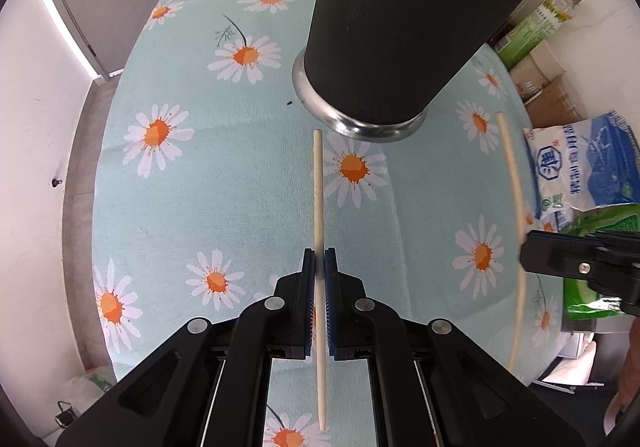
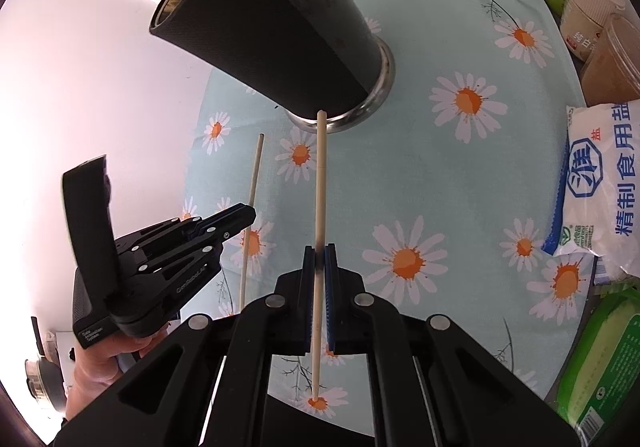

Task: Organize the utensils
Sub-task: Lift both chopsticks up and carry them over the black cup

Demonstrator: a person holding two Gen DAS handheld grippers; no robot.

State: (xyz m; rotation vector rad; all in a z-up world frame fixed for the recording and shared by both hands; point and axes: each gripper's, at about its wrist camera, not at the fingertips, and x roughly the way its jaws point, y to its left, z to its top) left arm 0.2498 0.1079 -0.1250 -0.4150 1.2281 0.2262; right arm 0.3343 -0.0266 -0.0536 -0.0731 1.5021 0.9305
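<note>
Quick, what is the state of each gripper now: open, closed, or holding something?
Left gripper: closed, holding a pale wooden chopstick between its fingers.
Right gripper: closed, holding another pale wooden chopstick.

The table (image 1: 224, 183) wore a pale blue daisy-print cloth. On it stood a black utensil holder (image 1: 400, 27) with a steel base; a salt bag (image 2: 600, 187), a green packet (image 2: 600, 359) and jars (image 2: 592, 15) lined its edge.
</note>
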